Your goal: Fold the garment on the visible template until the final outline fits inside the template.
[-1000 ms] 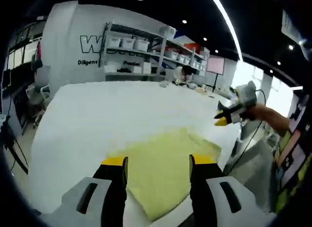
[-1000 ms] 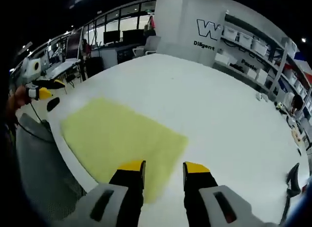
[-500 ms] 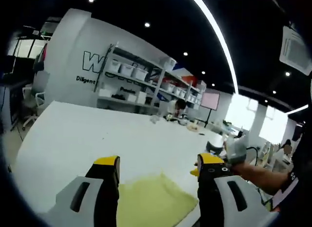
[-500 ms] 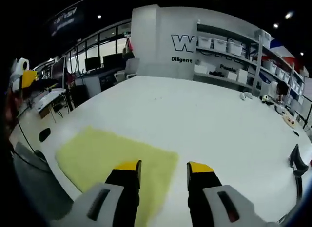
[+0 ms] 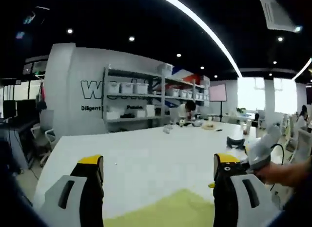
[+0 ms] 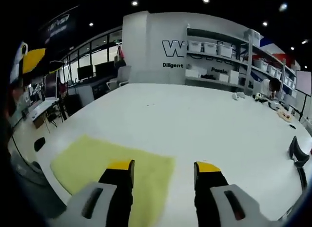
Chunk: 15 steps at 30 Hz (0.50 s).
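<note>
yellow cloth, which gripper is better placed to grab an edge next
Right, probably. The right gripper hangs open just above the yellow cloth's near edge, jaws straddling its corner. The left gripper is open too but tilted up at the room, the cloth barely below it.

White storage bins (image 5: pixel 127 86) line wall shelves (image 5: pixel 146 98) behind the table (image 6: pixel 204 124).

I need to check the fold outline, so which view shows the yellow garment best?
The right gripper view: the yellow garment lies flat on the white table, most of its outline showing. The left gripper view catches just a strip of it at the bottom edge.
</note>
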### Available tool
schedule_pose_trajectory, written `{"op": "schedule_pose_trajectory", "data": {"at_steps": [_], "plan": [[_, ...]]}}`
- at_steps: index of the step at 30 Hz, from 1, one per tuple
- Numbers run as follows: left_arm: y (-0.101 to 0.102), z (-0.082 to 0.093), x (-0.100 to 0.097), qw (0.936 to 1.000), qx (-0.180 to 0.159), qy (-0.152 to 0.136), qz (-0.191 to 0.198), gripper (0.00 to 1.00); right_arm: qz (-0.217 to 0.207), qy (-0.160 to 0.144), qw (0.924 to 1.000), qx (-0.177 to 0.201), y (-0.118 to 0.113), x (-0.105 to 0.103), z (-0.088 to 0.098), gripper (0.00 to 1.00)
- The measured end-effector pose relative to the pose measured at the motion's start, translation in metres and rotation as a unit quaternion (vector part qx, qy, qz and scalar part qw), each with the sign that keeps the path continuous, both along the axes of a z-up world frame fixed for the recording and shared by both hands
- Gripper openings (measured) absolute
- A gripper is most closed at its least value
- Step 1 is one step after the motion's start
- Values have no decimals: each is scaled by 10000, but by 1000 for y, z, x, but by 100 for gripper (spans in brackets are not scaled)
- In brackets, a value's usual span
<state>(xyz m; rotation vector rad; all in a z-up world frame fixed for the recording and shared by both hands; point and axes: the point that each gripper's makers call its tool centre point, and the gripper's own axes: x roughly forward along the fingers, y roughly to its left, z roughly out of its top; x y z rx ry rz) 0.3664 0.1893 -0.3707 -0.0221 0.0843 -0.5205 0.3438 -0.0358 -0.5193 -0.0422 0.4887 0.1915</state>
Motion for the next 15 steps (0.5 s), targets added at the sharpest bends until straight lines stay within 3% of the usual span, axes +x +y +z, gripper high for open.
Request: {"op": "schedule_pose_trajectory", "data": {"at_steps": [2, 9, 15], "plan": [[20, -10, 4, 9995, 98, -42, 288, 99, -78, -25, 10000, 20, -1, 1, -2, 55], [67, -65, 1, 9959, 438, 305, 735, 99, -326, -25, 9994, 152, -2, 1, -13, 68], [109, -103, -4, 9911, 403, 586, 1123, 99, -437, -95, 9988, 175, 3, 3, -16, 81]]}}
